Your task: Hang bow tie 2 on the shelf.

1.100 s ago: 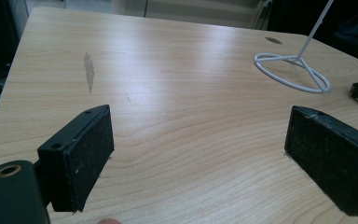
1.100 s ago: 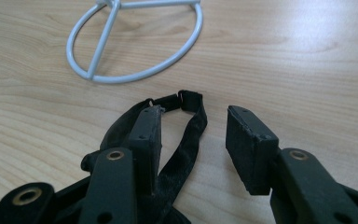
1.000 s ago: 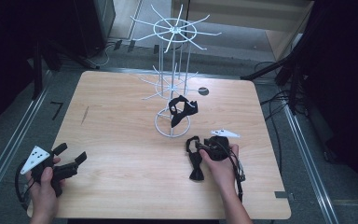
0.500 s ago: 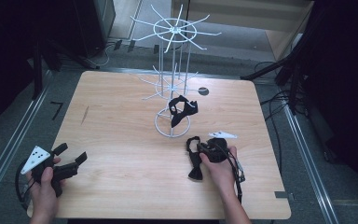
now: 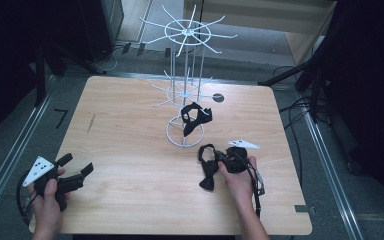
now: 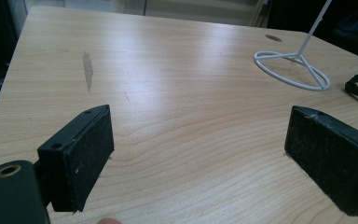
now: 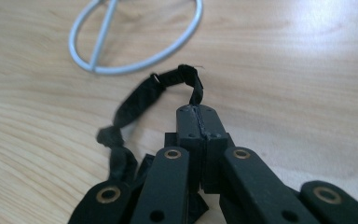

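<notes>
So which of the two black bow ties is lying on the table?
The bow tie by the right gripper, which is shut on its strap. The other bow tie hangs on the white wire rack, off the table.

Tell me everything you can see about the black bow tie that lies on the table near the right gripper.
The black fabric bow tie with its thin neck strap lies flat on the light wooden table, just in front of the white wire display stand and apart from its ring base. It looks like soft, matte cloth. The bow points toward the person; the strap curls into a loop. The right gripper has just closed its jaws, which pinch the strap. A second black bow tie hangs on the stand.
</notes>
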Demonstrator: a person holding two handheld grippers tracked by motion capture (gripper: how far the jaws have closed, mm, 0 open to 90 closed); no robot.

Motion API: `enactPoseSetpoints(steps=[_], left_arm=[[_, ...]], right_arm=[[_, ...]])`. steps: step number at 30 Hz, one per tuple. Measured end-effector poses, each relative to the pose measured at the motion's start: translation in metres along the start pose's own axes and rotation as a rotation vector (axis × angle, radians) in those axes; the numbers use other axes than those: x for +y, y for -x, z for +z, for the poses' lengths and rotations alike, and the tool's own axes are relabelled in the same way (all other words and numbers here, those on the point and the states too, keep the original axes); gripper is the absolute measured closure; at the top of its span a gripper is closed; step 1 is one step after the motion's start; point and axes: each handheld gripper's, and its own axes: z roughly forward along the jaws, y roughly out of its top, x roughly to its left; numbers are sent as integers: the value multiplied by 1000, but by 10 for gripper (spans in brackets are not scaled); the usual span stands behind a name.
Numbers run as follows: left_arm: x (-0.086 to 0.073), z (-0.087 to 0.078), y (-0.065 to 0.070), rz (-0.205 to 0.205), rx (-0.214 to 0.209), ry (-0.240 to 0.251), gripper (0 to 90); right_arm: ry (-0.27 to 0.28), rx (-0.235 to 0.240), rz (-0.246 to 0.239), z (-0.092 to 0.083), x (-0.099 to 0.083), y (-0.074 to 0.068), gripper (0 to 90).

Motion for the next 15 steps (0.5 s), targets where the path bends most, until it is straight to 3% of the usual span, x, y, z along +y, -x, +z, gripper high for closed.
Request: enactPoseSetpoints(steps=[15], left_arm=[[0, 1, 1, 12, -1, -11, 84]], right_arm=[[165, -22, -23, -20, 25, -3, 900]])
